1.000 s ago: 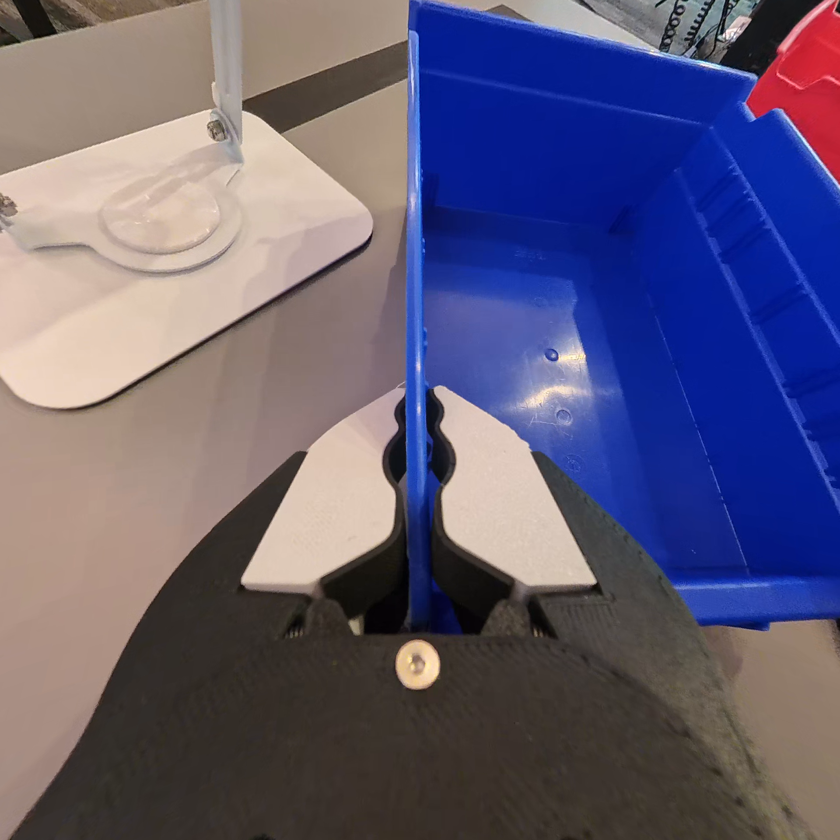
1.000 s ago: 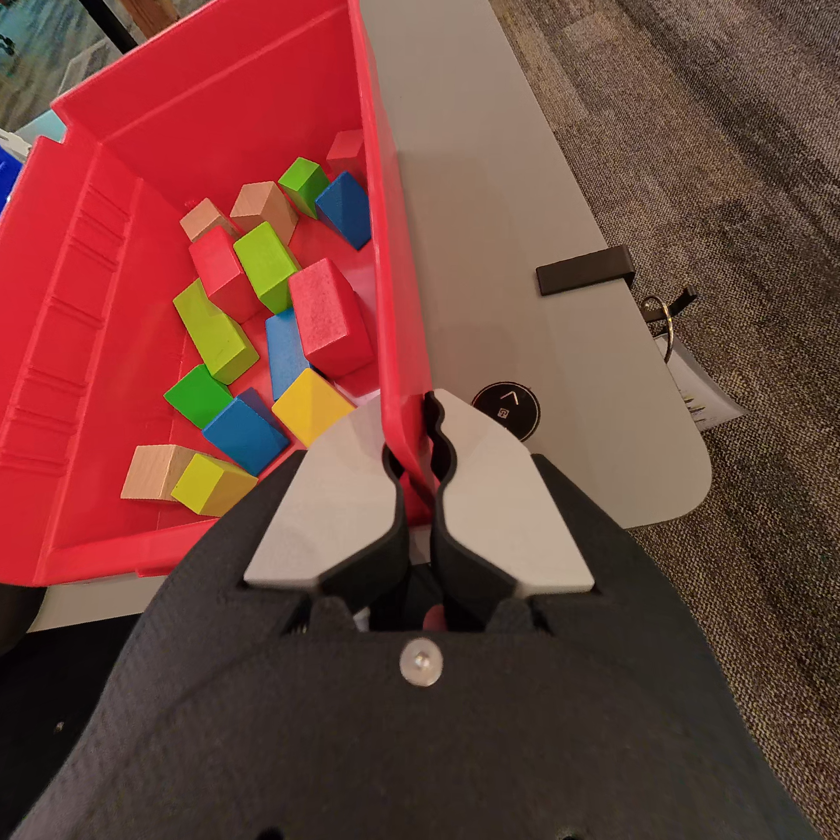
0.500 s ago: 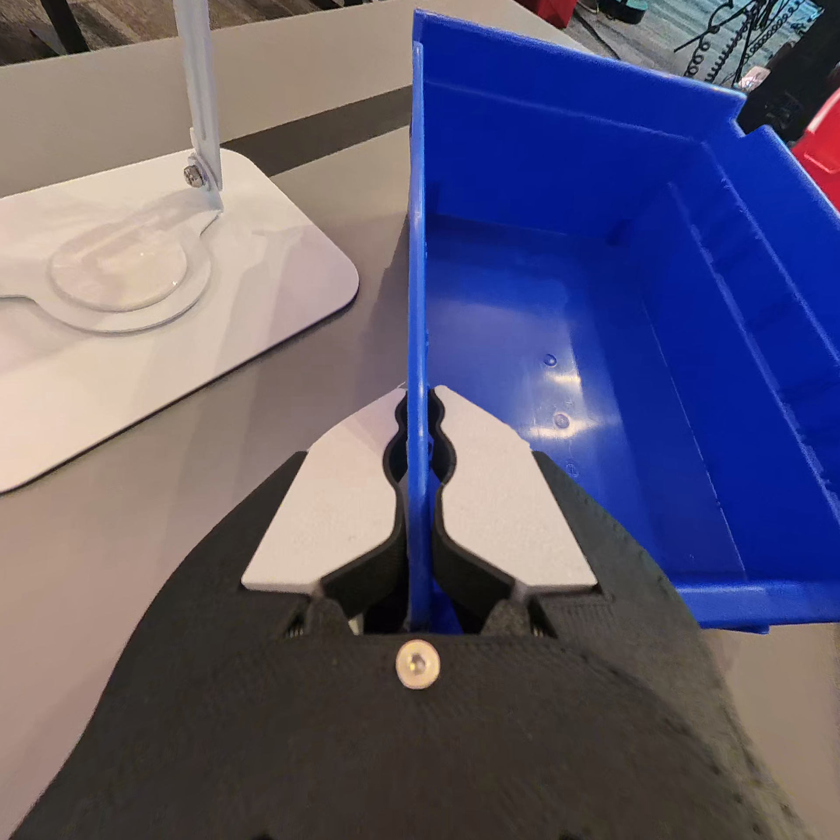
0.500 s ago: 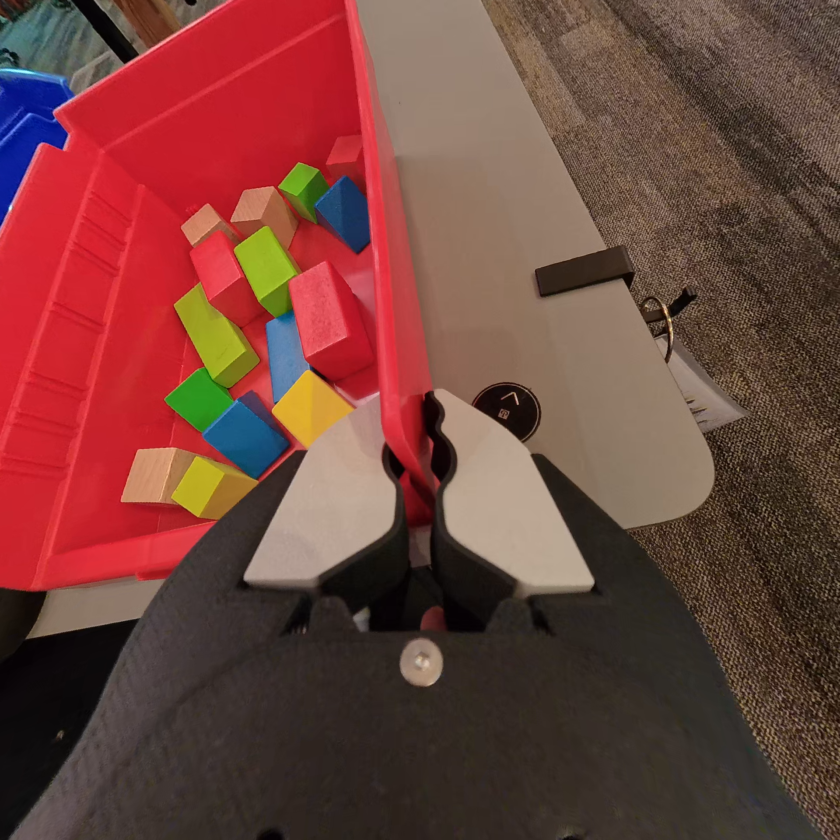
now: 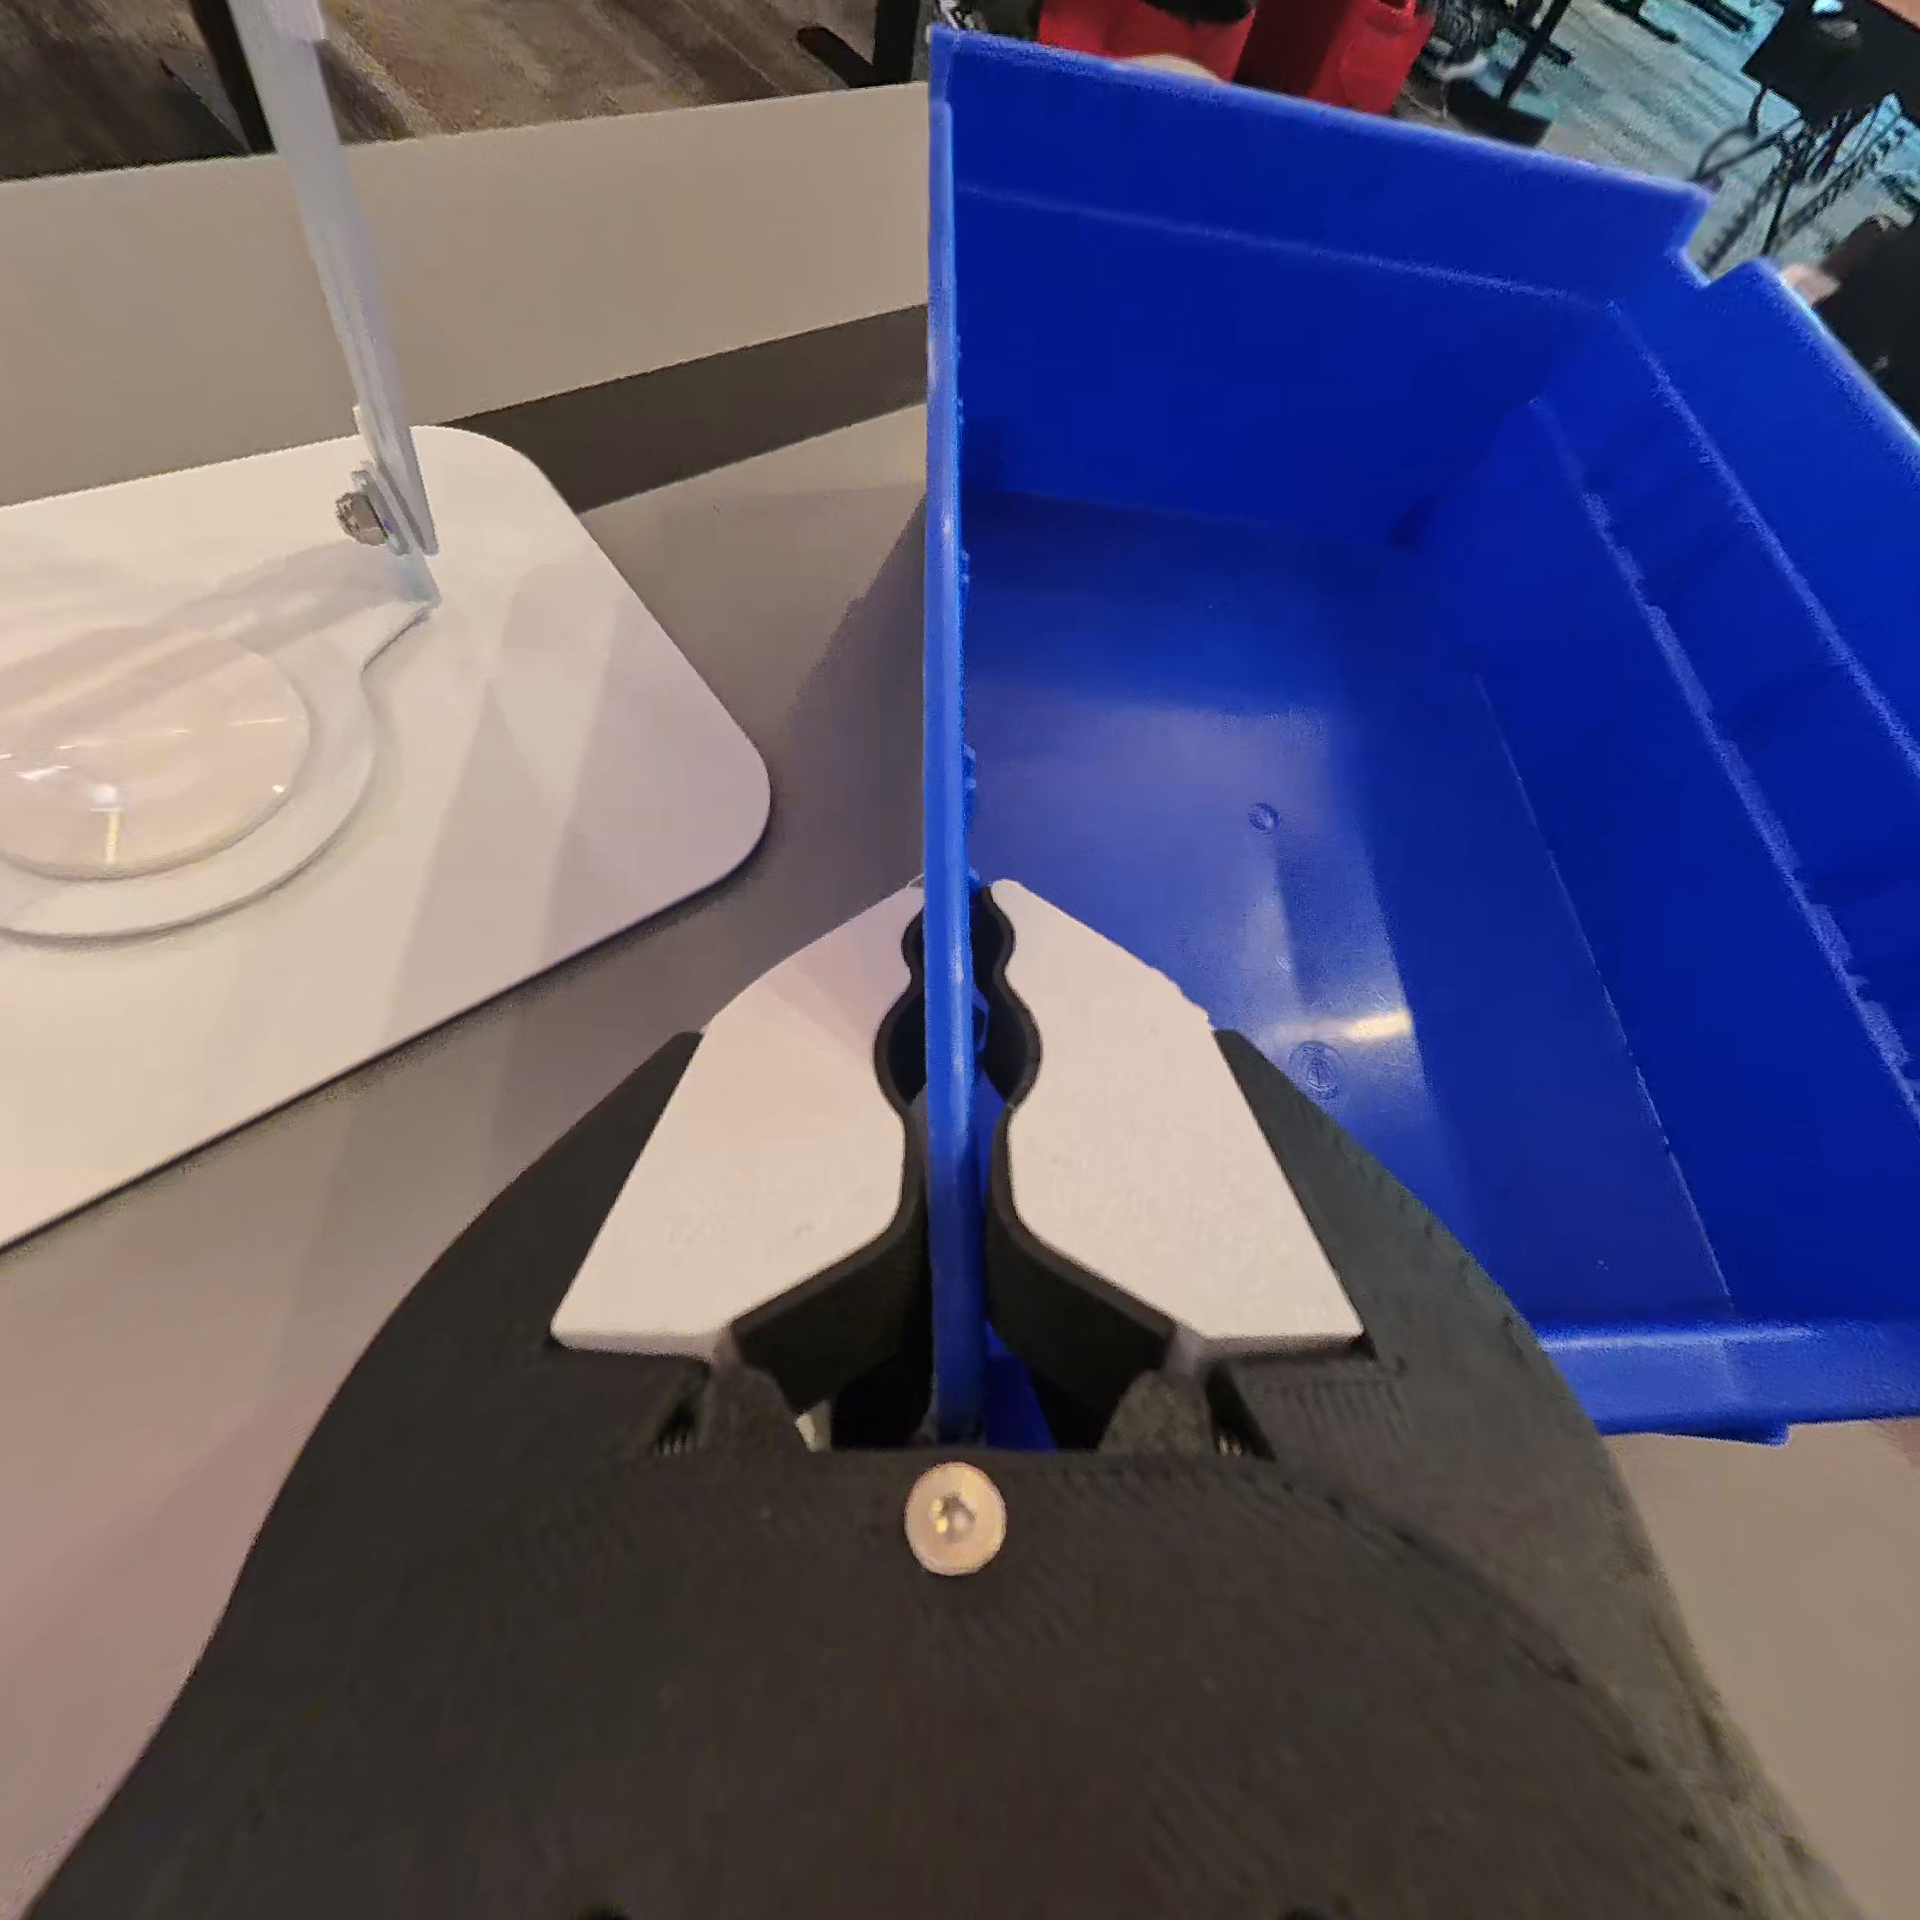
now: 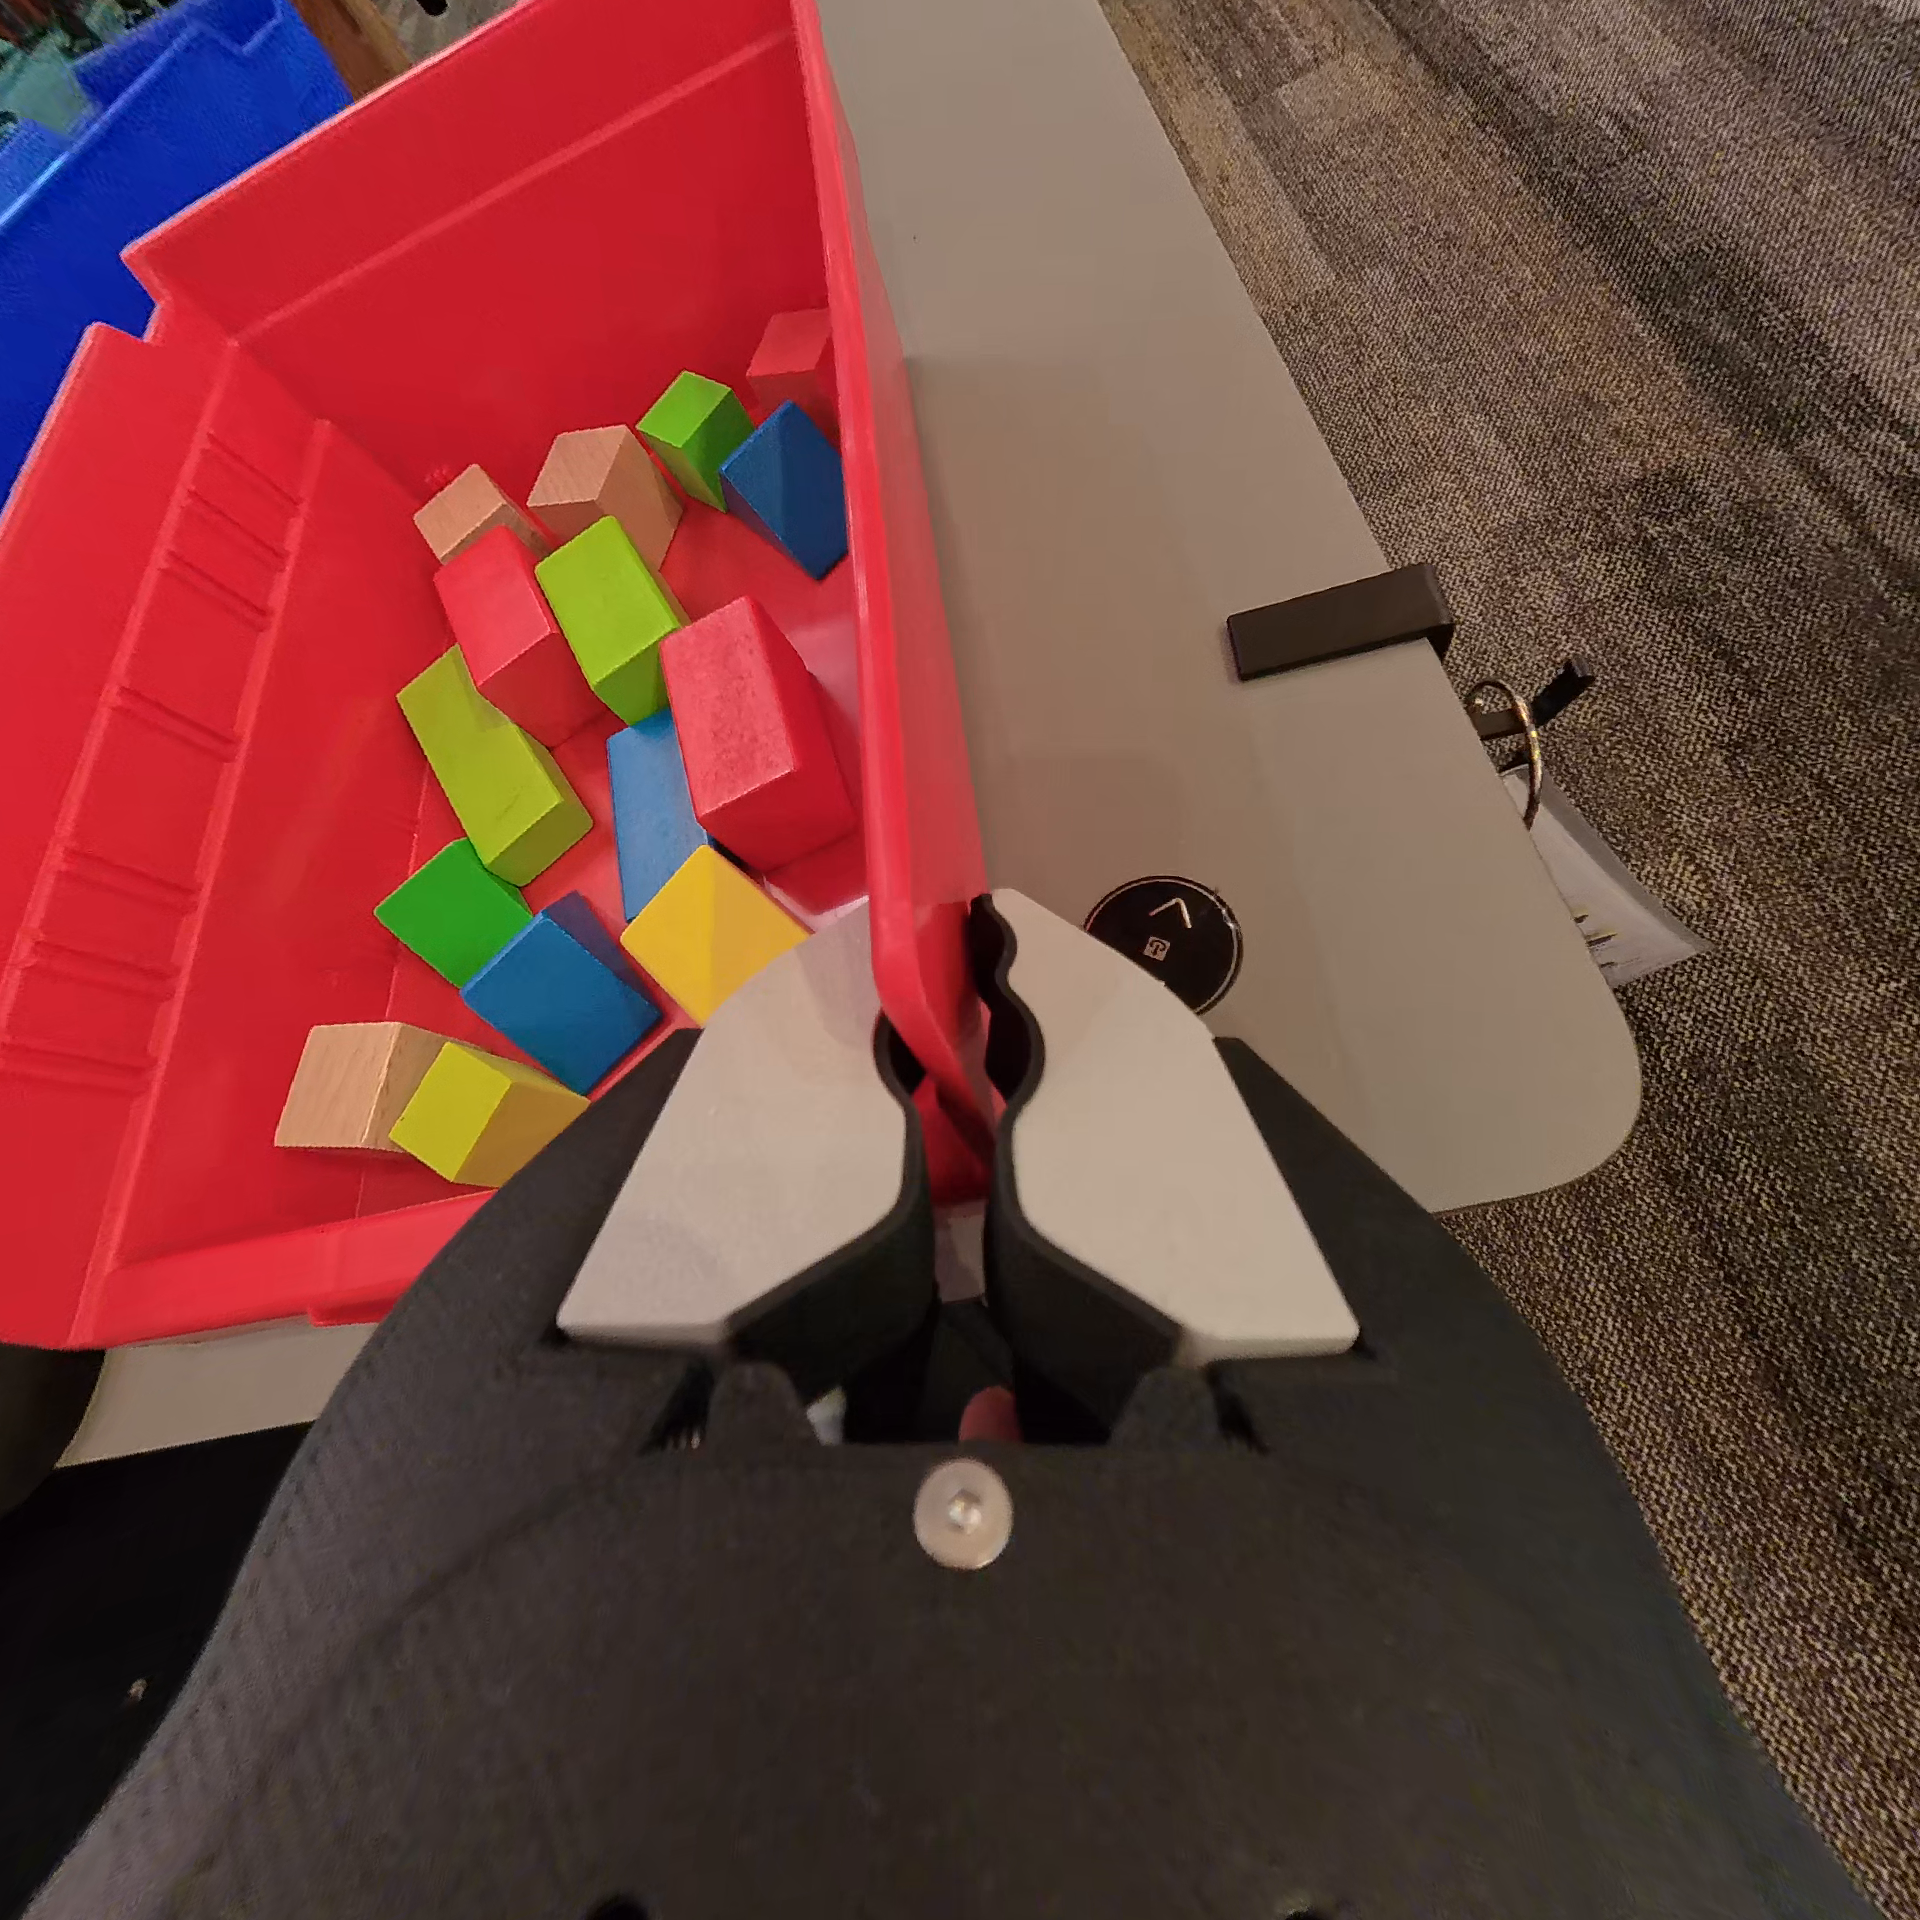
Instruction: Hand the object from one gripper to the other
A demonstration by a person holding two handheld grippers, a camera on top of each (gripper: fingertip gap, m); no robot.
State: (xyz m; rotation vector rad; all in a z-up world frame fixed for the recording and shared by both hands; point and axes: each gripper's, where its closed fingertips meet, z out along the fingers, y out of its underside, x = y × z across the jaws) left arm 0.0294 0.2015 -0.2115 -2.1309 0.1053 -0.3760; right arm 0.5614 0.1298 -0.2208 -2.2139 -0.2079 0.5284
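Grey worktop [image 6: 1091, 520], two bins held.
We see left tool [image 5: 951, 904] clamping blue bin [image 5: 1299, 727] wall, right tool [image 6: 956, 914] clamping red bin [image 6: 520, 260] wall; blocks [image 6: 613, 727] lie left of right tool.

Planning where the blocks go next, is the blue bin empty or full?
Empty: the blue bin shows only its bare floor, while the blocks lie in the red bin.

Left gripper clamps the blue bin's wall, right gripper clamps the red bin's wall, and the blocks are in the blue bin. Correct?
Not quite: the left wrist view shows the blue bin empty. The blocks lie in the red bin, per the right wrist view. The left gripper and right gripper clamp as stated.
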